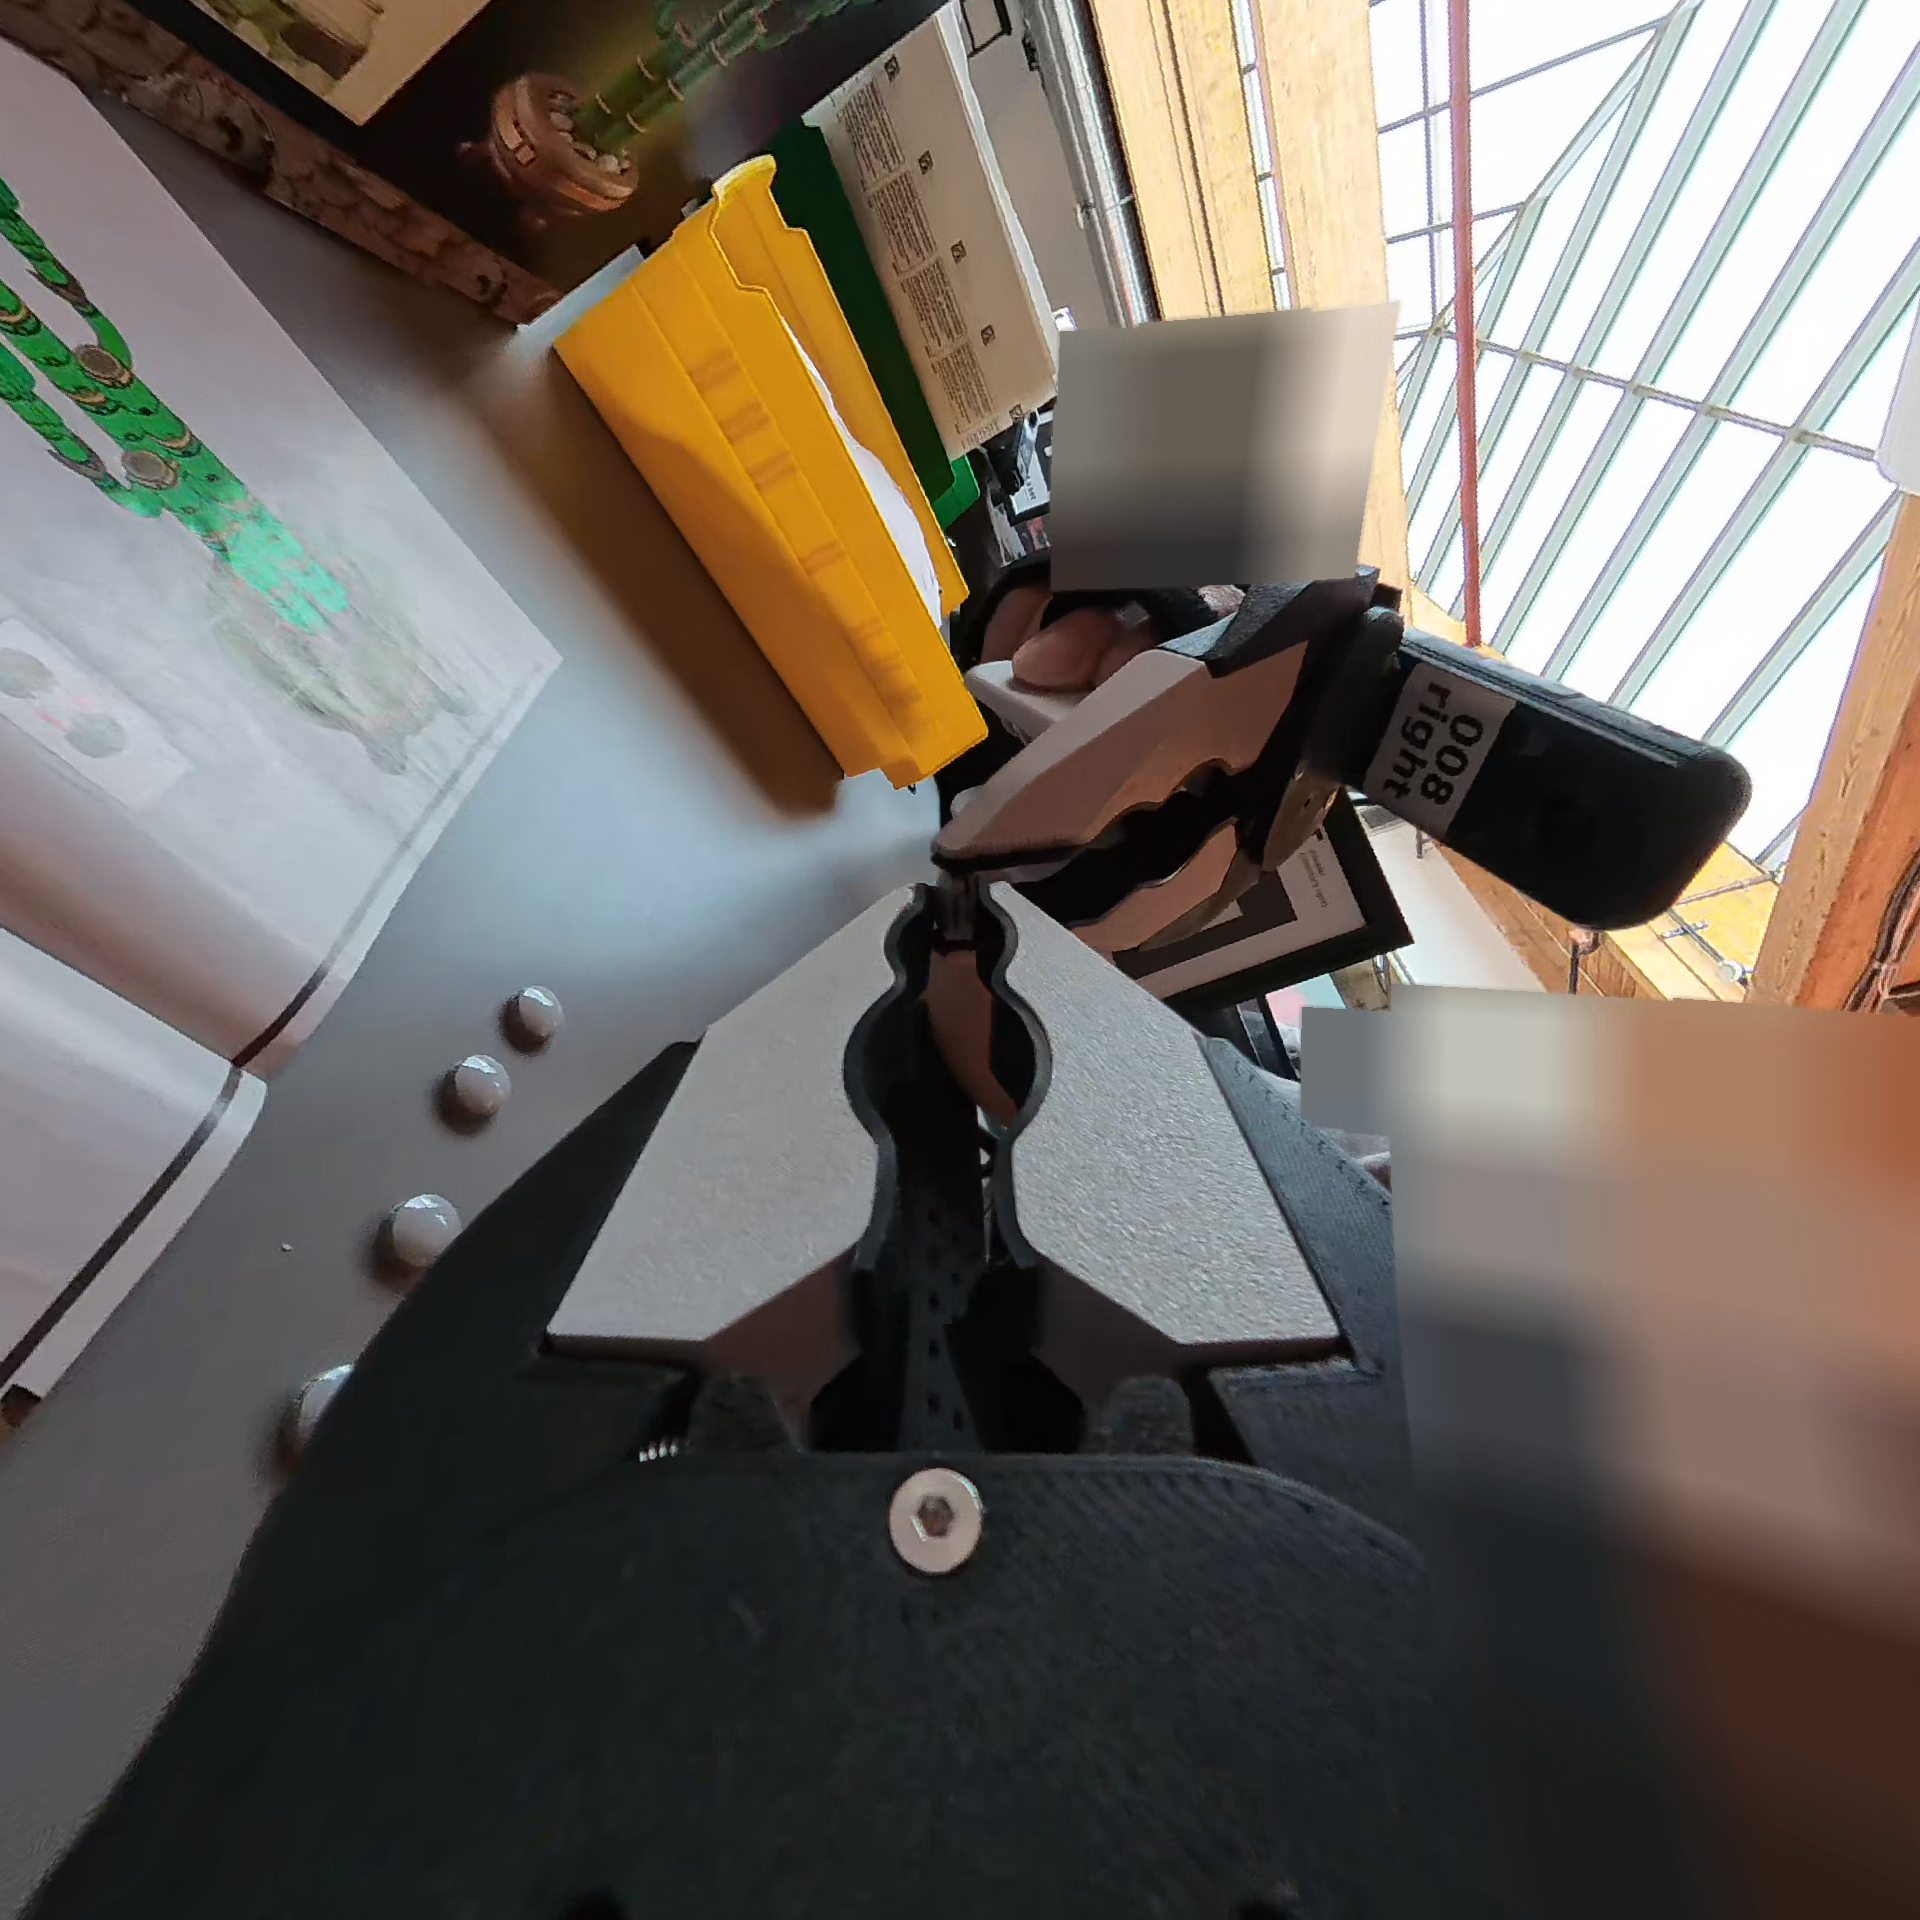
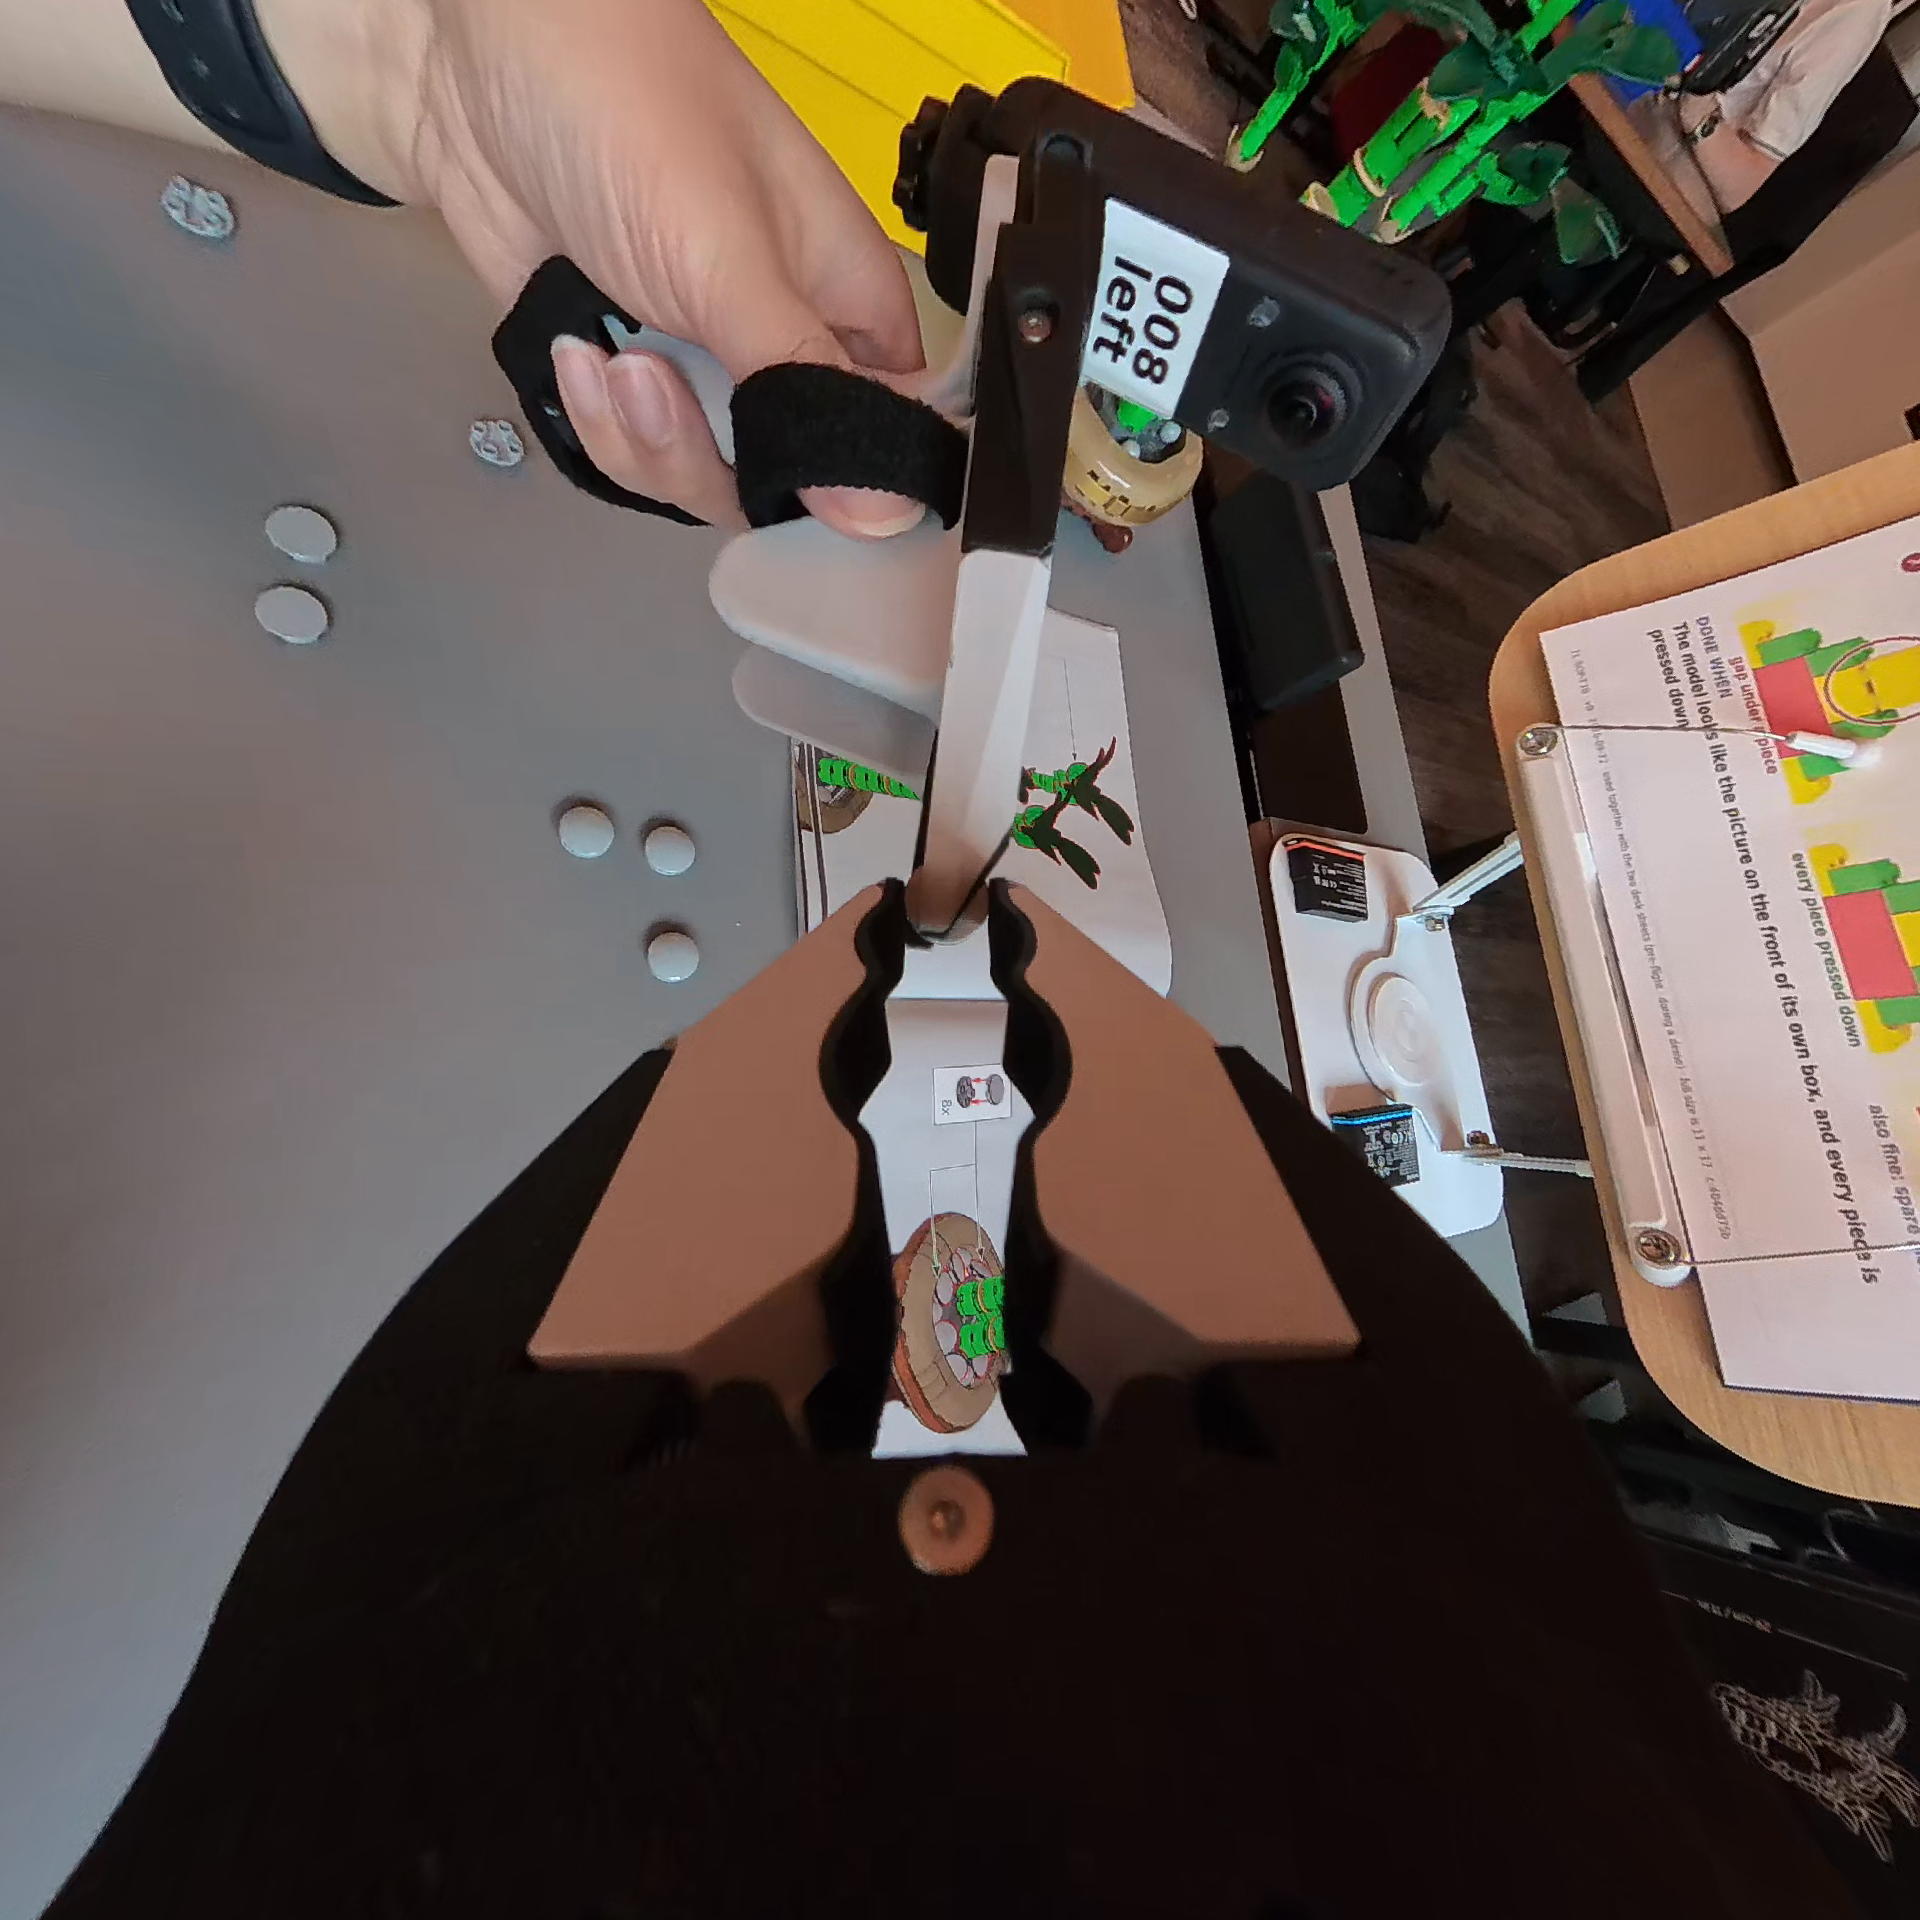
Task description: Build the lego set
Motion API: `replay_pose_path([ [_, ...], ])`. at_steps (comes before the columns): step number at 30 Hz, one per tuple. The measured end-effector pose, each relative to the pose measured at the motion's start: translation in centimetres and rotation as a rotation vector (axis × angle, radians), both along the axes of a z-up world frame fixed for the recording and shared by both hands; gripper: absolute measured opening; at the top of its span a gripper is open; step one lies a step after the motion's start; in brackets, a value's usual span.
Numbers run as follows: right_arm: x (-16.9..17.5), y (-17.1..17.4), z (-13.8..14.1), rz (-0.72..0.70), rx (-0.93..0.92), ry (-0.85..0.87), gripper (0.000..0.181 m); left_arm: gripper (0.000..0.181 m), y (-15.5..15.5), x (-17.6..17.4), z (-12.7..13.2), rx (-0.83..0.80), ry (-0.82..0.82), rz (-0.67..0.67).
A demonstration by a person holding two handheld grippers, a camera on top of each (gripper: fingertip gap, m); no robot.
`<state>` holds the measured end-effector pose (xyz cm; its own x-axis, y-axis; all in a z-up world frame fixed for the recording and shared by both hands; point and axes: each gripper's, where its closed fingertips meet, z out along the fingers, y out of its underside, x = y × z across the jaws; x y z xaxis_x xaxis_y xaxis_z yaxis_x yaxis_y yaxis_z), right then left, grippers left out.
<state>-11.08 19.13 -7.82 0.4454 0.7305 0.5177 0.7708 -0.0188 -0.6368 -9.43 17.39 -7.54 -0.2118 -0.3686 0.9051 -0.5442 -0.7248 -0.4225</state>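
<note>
My left gripper and right gripper meet tip to tip above the grey table. A small grey lego piece sits between the nearly closed left fingertips, and the right gripper pinches it from the far side. In the right wrist view the piece shows between my right fingertips, with the left gripper edge-on beyond it. Several loose grey round tiles lie on the table to the left; they also show in the left wrist view. The tan lego pot stands behind the left gripper.
The open instruction booklet lies under the grippers and also shows in the left wrist view. A yellow bin stands at the back. A wooden board with a task sheet is on the right. A green lego plant stands beyond the table. Less than 4 cm separates the two grippers' tips.
</note>
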Motion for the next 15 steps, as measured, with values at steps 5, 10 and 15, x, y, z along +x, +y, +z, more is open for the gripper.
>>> replay_pose_path([
  [5, 0.2, 0.4, 0.0, -0.016, 0.029, -0.029, 0.016, 0.005, 0.3, 0.2, -0.2, 0.065, -0.019, 0.024],
  [10, -0.1, -0.2, 2.0, -0.013, 0.027, 0.097, 0.026, 0.004, 0.4, 0.0, 1.8, 0.167, -0.145, 0.038],
  [15, 0.4, -1.3, 5.8, 0.022, 0.005, 0.368, 0.026, 0.005, -0.5, -0.8, 4.3, 0.674, -0.361, 0.083],
])
